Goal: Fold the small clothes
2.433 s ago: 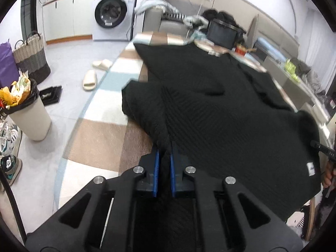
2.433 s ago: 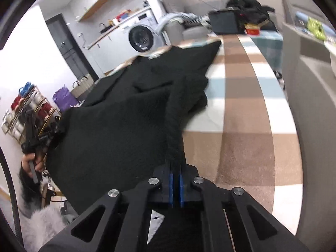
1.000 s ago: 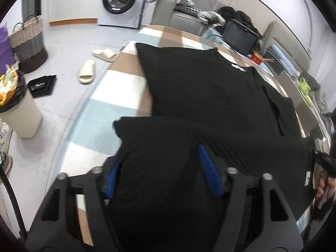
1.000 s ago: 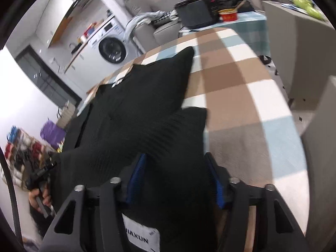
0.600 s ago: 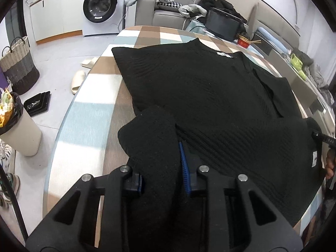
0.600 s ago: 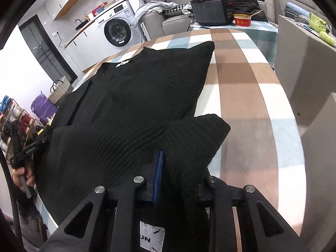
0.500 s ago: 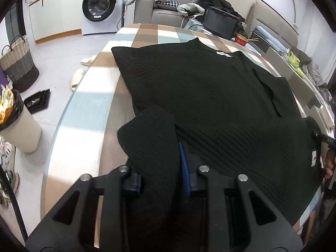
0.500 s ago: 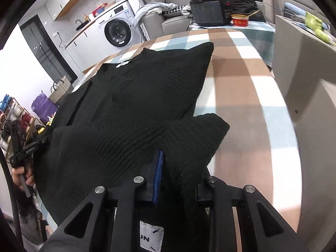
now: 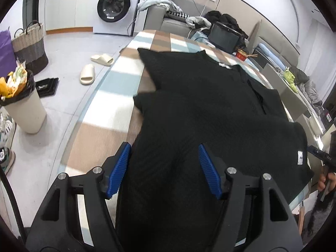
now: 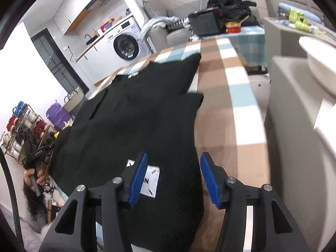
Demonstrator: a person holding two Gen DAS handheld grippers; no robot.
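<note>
A black knit sweater lies spread on a table with a brown, white and blue checked cloth; its lower part is folded up over the body. My left gripper is open, its blue pads on either side of the sweater's near left edge. In the right wrist view the sweater shows a white label. My right gripper is open over the sweater's near right edge, beside that label.
A washing machine, a woven basket, a bin and slippers are on the floor to the left. A black box and a red bowl sit at the table's far end. A grey cabinet stands right.
Both grippers were shut on the sweater's hem, carried it forward over the body, and have now opened wide and let the cloth go. The folded part lies flatter.
</note>
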